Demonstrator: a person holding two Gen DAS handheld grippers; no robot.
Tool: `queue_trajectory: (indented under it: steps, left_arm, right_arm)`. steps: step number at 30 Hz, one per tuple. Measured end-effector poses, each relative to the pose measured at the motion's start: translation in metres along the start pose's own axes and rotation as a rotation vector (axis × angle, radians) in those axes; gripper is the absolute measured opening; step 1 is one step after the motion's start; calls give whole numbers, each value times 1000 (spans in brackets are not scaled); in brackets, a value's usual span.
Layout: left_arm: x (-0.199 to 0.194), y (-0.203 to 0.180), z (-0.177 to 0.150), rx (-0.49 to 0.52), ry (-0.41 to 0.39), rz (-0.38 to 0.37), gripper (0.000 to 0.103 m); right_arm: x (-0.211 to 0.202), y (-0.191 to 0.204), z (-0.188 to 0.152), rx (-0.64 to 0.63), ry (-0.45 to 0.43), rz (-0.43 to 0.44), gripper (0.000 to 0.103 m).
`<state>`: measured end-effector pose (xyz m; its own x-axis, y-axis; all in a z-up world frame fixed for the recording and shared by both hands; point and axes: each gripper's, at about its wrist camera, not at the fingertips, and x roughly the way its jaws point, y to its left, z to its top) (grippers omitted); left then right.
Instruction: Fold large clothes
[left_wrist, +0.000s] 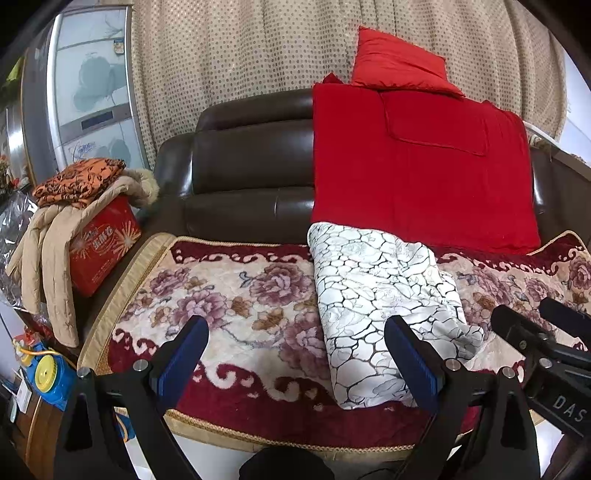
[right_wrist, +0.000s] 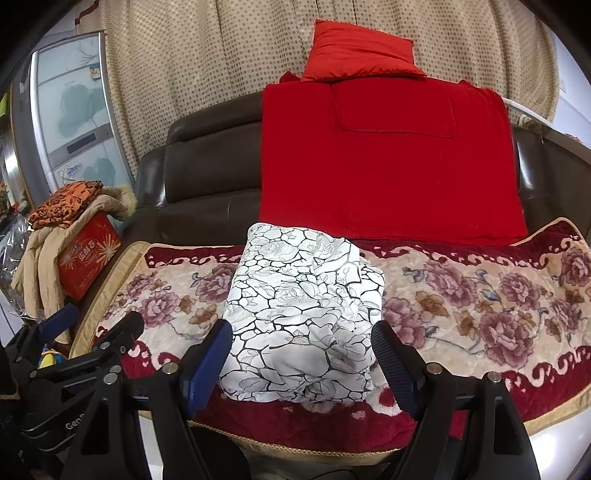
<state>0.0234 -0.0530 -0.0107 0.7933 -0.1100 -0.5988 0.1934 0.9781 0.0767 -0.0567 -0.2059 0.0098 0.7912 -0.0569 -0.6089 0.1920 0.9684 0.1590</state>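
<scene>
A dark brown leather sofa (right_wrist: 207, 173) stood in front of a dotted beige curtain (right_wrist: 221, 55), its seat covered by a plush floral blanket (right_wrist: 461, 295) in cream and dark red. A red blanket (right_wrist: 388, 166) was draped over the backrest, with a red cushion (right_wrist: 360, 51) sitting on top of it. The task's garment, a folded white cloth with a black crackle and rose print (right_wrist: 301, 317), lay on the floral blanket near the seat's front edge, below the red blanket. Left of the sofa, a beige padded coat (left_wrist: 48, 251) hung over a red printed box (left_wrist: 103, 243), and a folded orange patterned fabric (left_wrist: 79, 181) rested on top.

The right gripper (right_wrist: 301, 363) hovered just before the folded cloth, its blue-padded fingers (right_wrist: 207, 363) spread wide to either side of the near end and pinching nothing. The left gripper (left_wrist: 295, 358) sat over the floral blanket, fingers (left_wrist: 183, 356) likewise spread apart and empty, its right finger in front of the cloth's left edge.
</scene>
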Motion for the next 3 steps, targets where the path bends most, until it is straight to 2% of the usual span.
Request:
queue_trajectory:
  steps: [3]
  left_arm:
    - [3, -2, 3, 1, 1, -3, 96]
  right_arm:
    - [6, -2, 1, 1, 5, -1, 81]
